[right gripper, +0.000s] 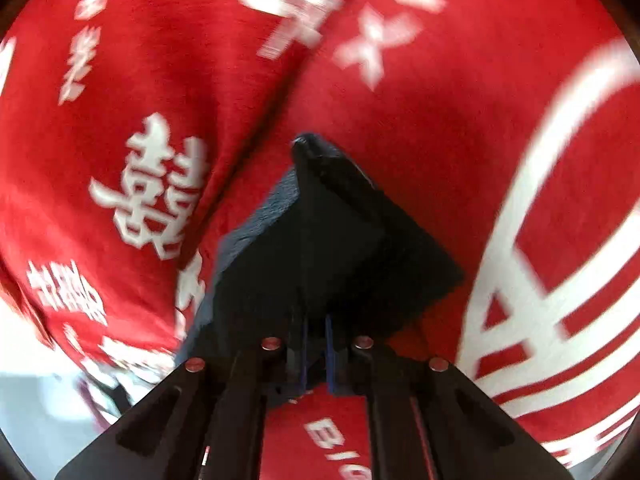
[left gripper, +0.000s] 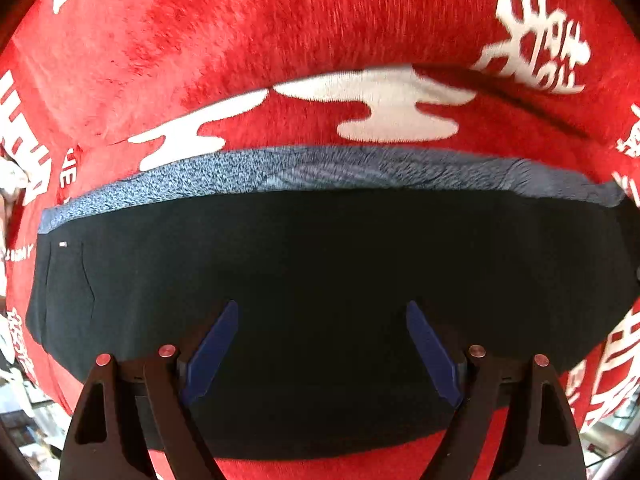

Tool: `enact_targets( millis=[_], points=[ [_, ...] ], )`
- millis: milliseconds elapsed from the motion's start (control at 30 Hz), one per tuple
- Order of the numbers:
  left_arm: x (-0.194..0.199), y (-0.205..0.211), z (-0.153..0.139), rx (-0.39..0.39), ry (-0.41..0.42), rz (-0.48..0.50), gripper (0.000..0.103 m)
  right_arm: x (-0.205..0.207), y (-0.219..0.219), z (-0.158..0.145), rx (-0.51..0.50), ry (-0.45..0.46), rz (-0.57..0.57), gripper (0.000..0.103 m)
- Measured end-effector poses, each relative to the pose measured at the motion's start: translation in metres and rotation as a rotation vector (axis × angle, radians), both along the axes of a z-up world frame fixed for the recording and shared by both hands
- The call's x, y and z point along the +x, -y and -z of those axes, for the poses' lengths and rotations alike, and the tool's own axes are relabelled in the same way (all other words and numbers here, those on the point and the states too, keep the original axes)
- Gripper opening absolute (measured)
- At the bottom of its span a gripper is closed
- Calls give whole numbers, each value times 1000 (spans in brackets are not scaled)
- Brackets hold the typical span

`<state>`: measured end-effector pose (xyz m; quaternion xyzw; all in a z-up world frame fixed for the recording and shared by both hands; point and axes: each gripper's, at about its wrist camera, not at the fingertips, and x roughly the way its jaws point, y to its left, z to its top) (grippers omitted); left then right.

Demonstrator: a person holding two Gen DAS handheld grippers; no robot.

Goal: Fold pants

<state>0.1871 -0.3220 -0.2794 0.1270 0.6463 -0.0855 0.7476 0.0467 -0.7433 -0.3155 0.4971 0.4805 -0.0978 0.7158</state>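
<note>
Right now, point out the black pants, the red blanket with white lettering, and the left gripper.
black pants [left gripper: 320, 264], left wrist view, the flat dark cloth.
red blanket [left gripper: 240, 20], left wrist view, bare red pile above the pants.
left gripper [left gripper: 322, 356], left wrist view, midway between its open blue fingertips.

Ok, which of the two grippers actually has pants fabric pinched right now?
The right gripper: its jaws are shut on the dark pants. The left gripper hangs open above them, gripping nothing.

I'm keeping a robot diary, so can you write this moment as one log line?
left gripper: open above dark pants | right gripper: shut on pants | surface: red cloth
</note>
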Motion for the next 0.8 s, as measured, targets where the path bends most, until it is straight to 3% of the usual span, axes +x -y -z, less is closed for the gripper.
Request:
enact_targets(
  millis=[67, 100, 167, 200, 233, 267, 400, 467, 500, 567, 633, 667, 700, 733, 767, 800],
  points=[
    [3, -2, 9, 11, -33, -42, 87, 3, -1, 11, -45, -104, -58, 11],
    [5, -2, 6, 2, -34, -59, 87, 1, 1, 27, -7, -181, -70, 16],
    [7, 2, -8, -35, -7, -57, 87, -12, 6, 29, 80, -150, -8, 18],
    [7, 4, -12, -47, 6, -50, 87, -23, 8, 26, 129, -86, 33, 38],
    [8, 9, -16, -60, 18, -34, 87, -29, 8, 26, 142, -67, 48, 64],
    [10, 16, -17, -61, 28, -14, 87, -34, 7, 27, 142, -58, 66, 69],
    [16, 39, -4, -45, 27, 11, 87, -36, 15, 48, 236, -3, 178, 66],
    [15, 47, 4, -31, 15, 10, 87, -30, 20, 58, 282, 8, 240, 28],
    [13, 50, 6, -17, 19, 16, 87, -24, 19, 65, 327, -18, 247, 13],
    [6, 50, 7, -3, 41, 40, 87, -19, 23, 46, 295, 3, 248, 13],
    [-1, 49, 13, -3, 51, 56, 90, -10, 19, 7, 142, 41, 127, 12],
    [-5, 48, 14, 4, 68, 50, 98, -9, 16, -1, 96, 23, 84, 12],
    [-4, 44, 15, 12, 66, 41, 99, -7, 15, 1, 69, -13, 52, 16],
    [-1, 43, 13, 12, 36, 27, 99, -6, 15, 11, 37, -99, 18, 27],
    [2, 42, 9, 16, 5, 14, 99, -10, 18, 21, 60, -159, 21, 29],
    [4, 40, 4, 5, 3, 11, 99, -20, 25, 25, 138, -153, 96, 28]
  ],
)
